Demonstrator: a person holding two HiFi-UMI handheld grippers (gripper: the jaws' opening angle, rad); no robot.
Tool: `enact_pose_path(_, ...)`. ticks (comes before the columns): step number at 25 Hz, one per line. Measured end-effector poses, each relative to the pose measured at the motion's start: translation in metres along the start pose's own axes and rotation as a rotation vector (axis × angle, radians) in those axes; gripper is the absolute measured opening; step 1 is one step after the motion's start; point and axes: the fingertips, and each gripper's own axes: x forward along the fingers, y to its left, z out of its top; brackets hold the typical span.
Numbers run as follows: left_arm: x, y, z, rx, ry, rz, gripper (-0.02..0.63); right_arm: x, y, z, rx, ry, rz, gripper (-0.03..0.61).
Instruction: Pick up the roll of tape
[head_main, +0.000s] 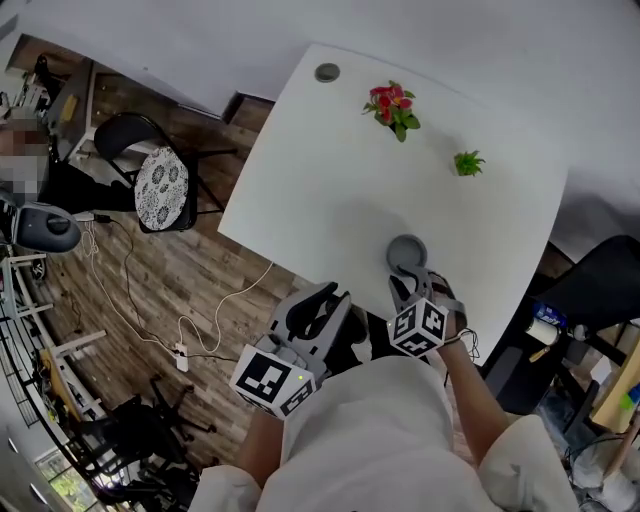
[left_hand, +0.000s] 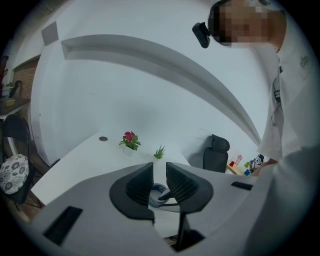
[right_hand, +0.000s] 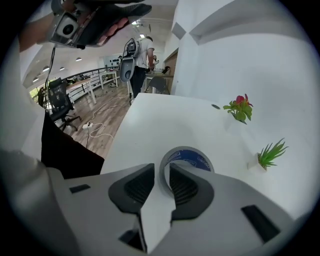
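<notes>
The roll of tape lies flat on the white table near its front edge; in the right gripper view it is a grey ring with a blue printed inside. My right gripper points steeply down at the roll's near side. Its jaws straddle the near wall, one outside the ring and one inside. They are open, and I see no firm press on the wall. My left gripper hovers off the table's front edge, open and holding nothing. The tape shows beyond its jaws.
A pot of red flowers and a small green plant stand at the table's far side, with a cable grommet near the far corner. A cushioned chair stands to the left, a black office chair to the right, and cables lie on the floor.
</notes>
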Motion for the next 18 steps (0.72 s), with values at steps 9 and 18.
enact_pose_path(9,0.003,0.009,0.002,-0.007,0.003,0.021,0.087,0.014,0.000,-0.007,-0.087,0.046,0.002,0.087)
enact_pose_path(18,-0.002,0.020,0.004,-0.001,0.012,0.030,0.086,0.018,0.002,-0.007,-0.087,0.053,-0.024,0.069)
